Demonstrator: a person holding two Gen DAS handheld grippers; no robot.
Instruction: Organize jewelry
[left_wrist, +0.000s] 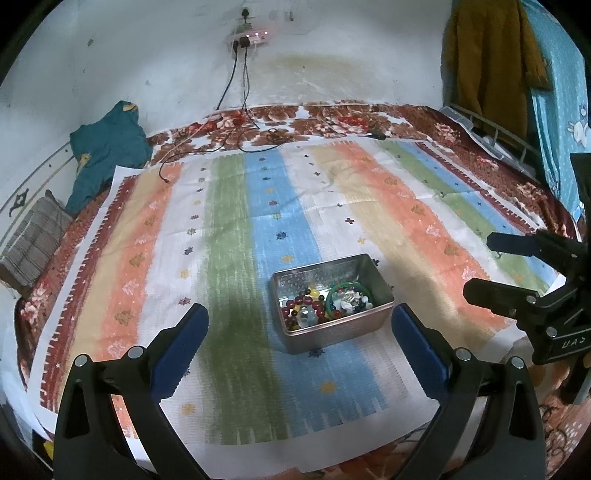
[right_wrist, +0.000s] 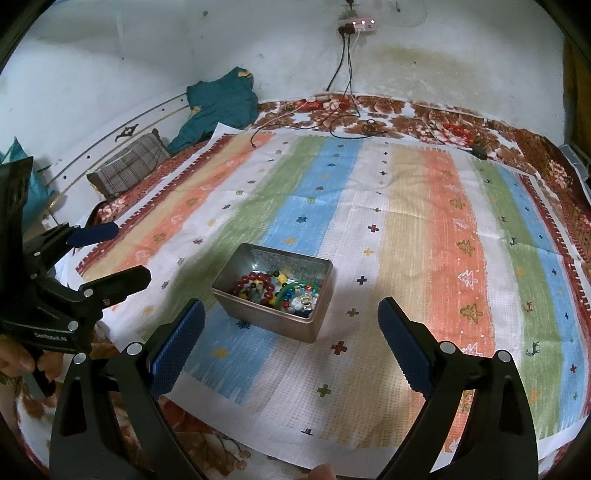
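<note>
An open metal tin (left_wrist: 365, 266) (right_wrist: 236, 291) stands on a striped cloth on the bed. Inside lie a dark red bead bracelet (left_wrist: 295, 303) (right_wrist: 255, 277), a green bangle (left_wrist: 338, 290) (right_wrist: 295, 285) and mixed coloured and clear beads (left_wrist: 351, 301) (right_wrist: 301, 303). My left gripper (left_wrist: 300, 321) is open and empty, just in front of the tin; it also shows in the right wrist view (right_wrist: 118, 254). My right gripper (right_wrist: 291, 314) is open and empty, in front of the tin; it also shows in the left wrist view (left_wrist: 480, 266), to the right of the tin.
The striped cloth (left_wrist: 236, 229) (right_wrist: 424, 229) covers a floral blanket (left_wrist: 332, 118). A teal garment (left_wrist: 107, 147) (right_wrist: 218, 107) and a plaid cushion (left_wrist: 33, 240) (right_wrist: 129, 166) lie at the far left. Charger cables (left_wrist: 236, 140) (right_wrist: 343, 122) trail from a wall socket.
</note>
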